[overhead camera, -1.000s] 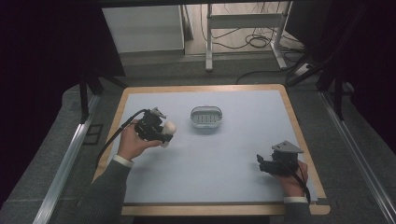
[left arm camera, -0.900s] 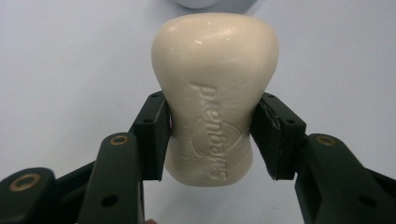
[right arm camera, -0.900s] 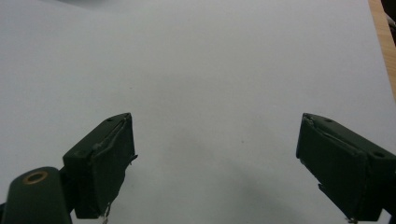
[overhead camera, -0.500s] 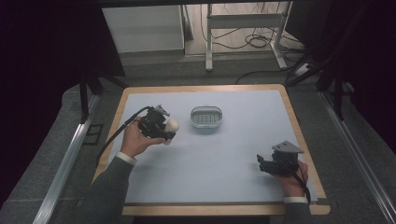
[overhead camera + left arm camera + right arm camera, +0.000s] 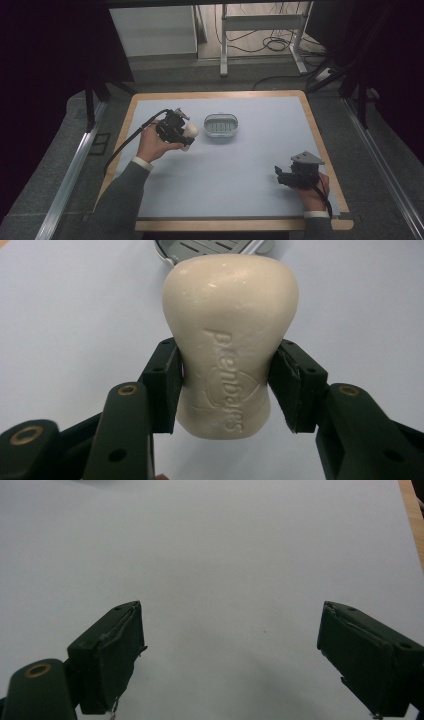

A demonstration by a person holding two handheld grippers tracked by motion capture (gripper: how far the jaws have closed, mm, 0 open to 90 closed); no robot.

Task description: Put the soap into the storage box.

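Observation:
A cream bar of soap point(image 5: 230, 335) with raised lettering is clamped at its narrow waist by my left gripper point(image 5: 227, 382). In the high view that left gripper point(image 5: 186, 131) holds the soap point(image 5: 190, 131) above the mat, just left of a grey slotted soap dish point(image 5: 221, 125). The dish's rim point(image 5: 215, 246) peeks out beyond the soap in the left gripper view. My right gripper point(image 5: 281, 175) rests low at the mat's front right, jaws wide apart with nothing between them point(image 5: 230, 655).
A pale blue mat point(image 5: 235, 170) covers the wooden table point(image 5: 320, 135). Beyond the table's far edge stand desk legs and loose cables point(image 5: 270, 45) on the floor. Metal rails point(image 5: 70, 170) run along both sides.
My left gripper has carried the soap to the right and slightly away, closer to the dish. The right gripper has stayed put.

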